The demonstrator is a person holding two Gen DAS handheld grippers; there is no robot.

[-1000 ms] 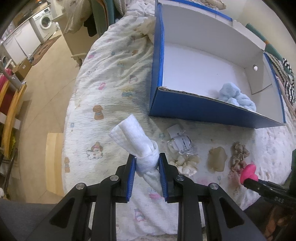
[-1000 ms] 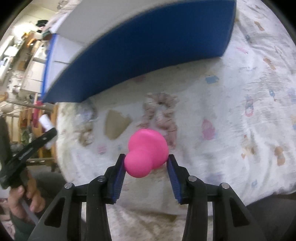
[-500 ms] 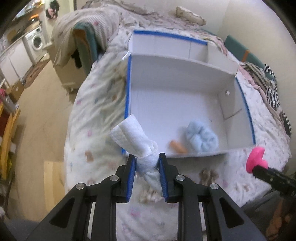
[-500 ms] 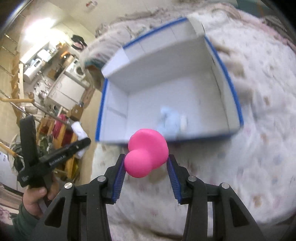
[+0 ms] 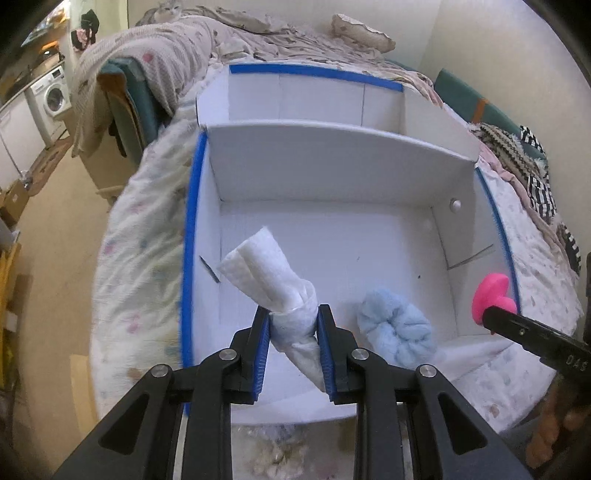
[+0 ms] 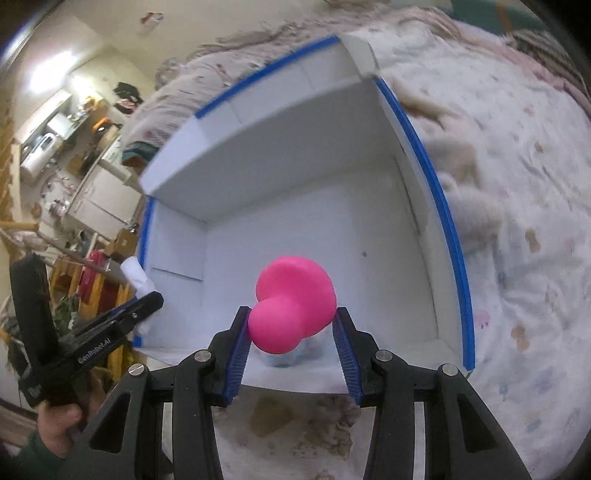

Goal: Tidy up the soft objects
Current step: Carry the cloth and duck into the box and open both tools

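My left gripper (image 5: 292, 332) is shut on a knotted white cloth (image 5: 275, 280) and holds it over the near left part of the white box with blue edges (image 5: 190, 236). A light blue fluffy scrunchie (image 5: 397, 332) lies on the box floor to its right. My right gripper (image 6: 290, 336) is shut on a pink soft toy (image 6: 295, 302) and holds it over the box's near edge (image 6: 450, 229). The pink toy also shows in the left wrist view (image 5: 493, 295). The white cloth shows at the left of the right wrist view (image 6: 138, 275).
The box sits on a bed with a patterned white quilt (image 5: 140, 236). Several small soft items lie on the quilt in front of the box (image 6: 332, 424). A divider wall (image 5: 332, 147) splits the box. Blankets are piled beyond it (image 5: 258, 33).
Both grippers have risen and moved forward from the quilt to above the box, each still holding its item. The box interior now fills both views.
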